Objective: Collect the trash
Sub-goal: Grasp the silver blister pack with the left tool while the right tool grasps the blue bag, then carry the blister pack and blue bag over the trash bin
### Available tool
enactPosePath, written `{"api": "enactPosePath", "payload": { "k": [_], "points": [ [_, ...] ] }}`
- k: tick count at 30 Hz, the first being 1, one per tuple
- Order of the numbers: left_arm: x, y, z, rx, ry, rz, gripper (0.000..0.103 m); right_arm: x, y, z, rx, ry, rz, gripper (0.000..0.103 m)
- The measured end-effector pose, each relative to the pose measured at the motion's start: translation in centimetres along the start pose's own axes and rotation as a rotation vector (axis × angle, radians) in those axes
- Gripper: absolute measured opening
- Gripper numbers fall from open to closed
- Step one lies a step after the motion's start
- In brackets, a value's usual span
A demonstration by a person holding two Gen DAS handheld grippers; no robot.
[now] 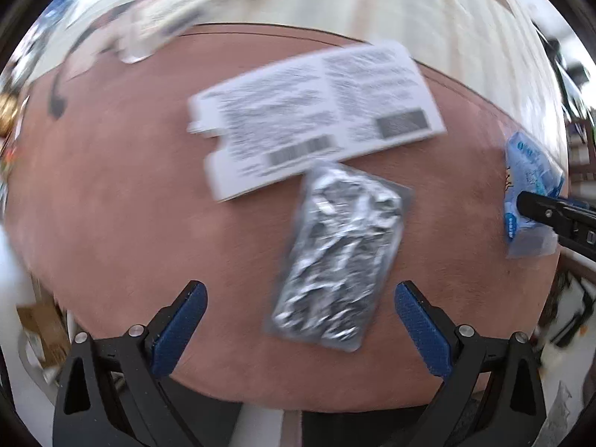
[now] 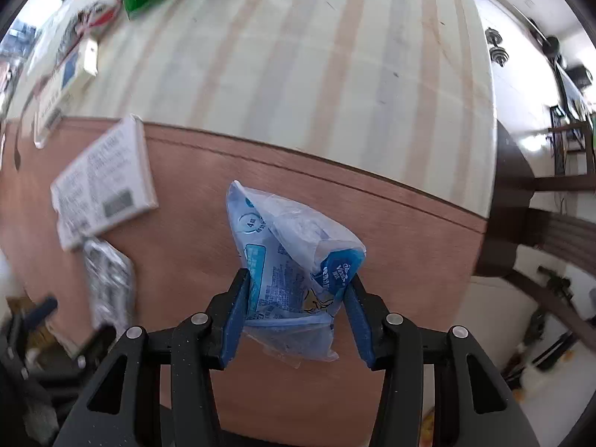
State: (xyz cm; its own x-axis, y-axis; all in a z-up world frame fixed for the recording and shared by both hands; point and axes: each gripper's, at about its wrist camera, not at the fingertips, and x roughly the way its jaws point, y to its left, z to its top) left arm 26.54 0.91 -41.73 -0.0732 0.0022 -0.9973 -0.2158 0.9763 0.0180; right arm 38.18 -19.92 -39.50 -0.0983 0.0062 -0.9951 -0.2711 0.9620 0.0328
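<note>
over a reddish-brown mat on striped tabletop, right gripper clamps blue wrapper; left gripper gapes.

Crinkled glossy foil blister pack; thin plastic wrapper; matt board.

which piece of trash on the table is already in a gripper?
The blue wrapper, pinched by the right gripper. The foil pack and white leaflet lie loose; the left gripper is open.
</note>
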Motion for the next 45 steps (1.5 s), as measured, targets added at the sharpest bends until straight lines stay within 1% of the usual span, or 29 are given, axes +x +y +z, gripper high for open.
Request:
{"api": "enactPosePath", "payload": {
  "k": [2,3,4,6,8,9,10,11,12,14,16,20,22,26,32,34,37,38,39,42,45],
  "points": [
    [0.6,-1.0,0.6,0.031,0.006,-0.010,0.102,0.2,-0.9,-0.1,-0.015,0.008,-0.002,0.052],
    [0.8,-1.2,0.8,0.037,0.003,-0.011,0.098,0.2,-1.2,-0.1,-0.013,0.009,-0.001,0.053],
    [1.0,-1.3,1.0,0.039,0.000,-0.018,0.082,0.3,-1.3,-0.1,-0.013,0.014,0.004,0.053],
    [1.0,-1.4,1.2,0.026,-0.008,-0.015,0.082,0.6,-2.2,0.1,-0.022,0.023,-0.003,0.054],
    [0.8,-1.2,1.0,0.019,-0.019,-0.017,0.079,1.4,-1.7,0.2,-0.009,0.035,0.004,0.054],
    [0.7,-1.0,0.8,0.011,-0.027,-0.016,0.074,1.7,-1.3,0.4,-0.005,0.036,0.005,0.055],
    [0.4,-0.8,0.8,0.003,-0.035,-0.017,0.067,2.0,-1.4,0.6,0.004,0.039,0.013,0.057],
    [0.3,-0.6,0.2,-0.001,-0.039,-0.018,0.064,2.1,-0.5,0.9,0.005,0.034,0.008,0.056],
    [0.1,-0.4,0.3,-0.006,-0.039,-0.024,0.064,2.4,-0.6,1.3,0.002,0.034,0.001,0.057],
    [-0.1,-0.4,0.2,-0.016,-0.039,-0.030,0.064,2.4,-0.6,1.3,-0.007,0.026,0.002,0.052],
    [-0.2,0.7,0.2,-0.026,-0.045,-0.030,0.064,2.2,0.1,1.4,-0.018,0.021,0.003,0.043],
    [-1.4,1.1,-1.0,-0.044,-0.073,-0.043,0.064,1.3,1.4,1.0,-0.031,0.012,0.019,0.041],
    [-2.5,0.9,-1.6,-0.056,-0.089,-0.050,0.064,0.9,1.4,0.7,-0.039,0.003,0.032,0.040],
    [-4.6,2.3,-2.8,-0.091,-0.130,-0.054,0.064,-0.5,1.9,0.1,-0.058,-0.023,0.061,0.038],
    [-8.3,5.2,-5.1,-0.184,-0.210,-0.061,0.064,-3.2,3.6,-0.8,-0.113,-0.065,0.095,0.036],
    [-9.9,6.1,-6.1,-0.221,-0.244,-0.061,0.064,-4.2,4.8,-1.1,-0.140,-0.077,0.110,0.036],
    [-11.7,7.8,-8.1,-0.285,-0.292,-0.053,0.064,-6.2,8.1,-1.6,-0.187,-0.092,0.137,0.036],
    [-11.2,7.6,-8.5,-0.301,-0.301,-0.052,0.064,-6.6,9.1,-1.9,-0.208,-0.097,0.147,0.036],
    [-11.8,8.4,-9.2,-0.324,-0.313,-0.053,0.064,-7.0,10.1,-2.2,-0.226,-0.100,0.155,0.036],
    [-12.1,10.9,-11.1,-0.400,-0.341,-0.049,0.064,-7.8,13.1,-3.5,-0.294,-0.105,0.183,0.036],
    [-12.4,13.8,-14.0,-0.494,-0.361,-0.047,0.064,-8.1,16.5,-5.6,-0.367,-0.103,0.210,0.035]
  ]
}}
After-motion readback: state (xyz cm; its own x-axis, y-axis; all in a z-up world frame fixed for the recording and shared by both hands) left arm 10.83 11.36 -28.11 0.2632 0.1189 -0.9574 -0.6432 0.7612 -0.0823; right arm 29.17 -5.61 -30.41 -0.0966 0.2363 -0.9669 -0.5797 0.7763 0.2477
